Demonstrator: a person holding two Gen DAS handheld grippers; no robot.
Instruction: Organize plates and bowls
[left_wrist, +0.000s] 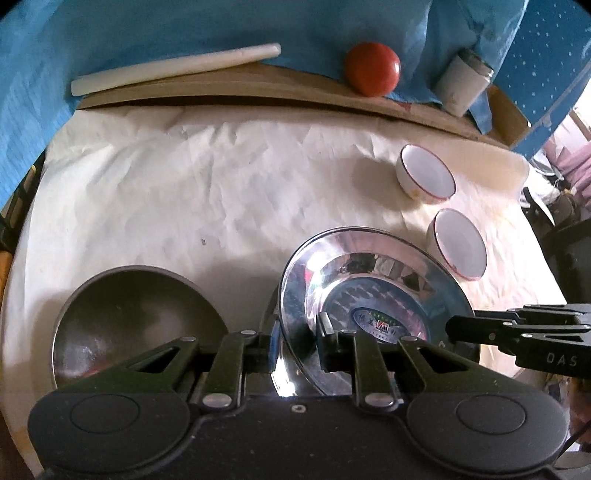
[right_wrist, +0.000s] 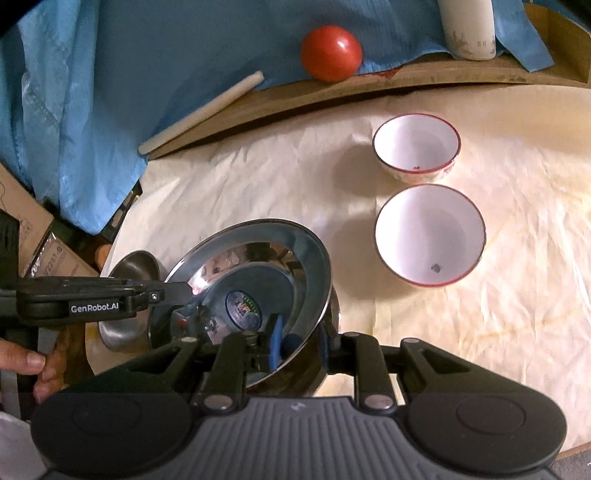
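Note:
A shiny steel plate (left_wrist: 373, 291) with a round sticker is held tilted above the white paper. My left gripper (left_wrist: 295, 343) is shut on its near-left rim. My right gripper (right_wrist: 299, 343) is shut on the plate's (right_wrist: 255, 266) opposite rim, and its finger shows in the left wrist view (left_wrist: 480, 328). A dull steel bowl (left_wrist: 129, 317) sits left of the plate; it also shows in the right wrist view (right_wrist: 136, 266). Two white bowls with red rims stand to the right, one far (right_wrist: 417, 147) and one near (right_wrist: 430, 236); both show in the left wrist view (left_wrist: 426, 171) (left_wrist: 460, 243).
A red tomato (right_wrist: 330, 53), a white rod (right_wrist: 201, 112) and a white cup (right_wrist: 469, 29) lie on blue cloth (right_wrist: 155, 55) over a cardboard ledge (right_wrist: 424, 75) at the back. Crumpled white paper (left_wrist: 192, 184) covers the table. A cardboard box (right_wrist: 26, 218) stands at the left.

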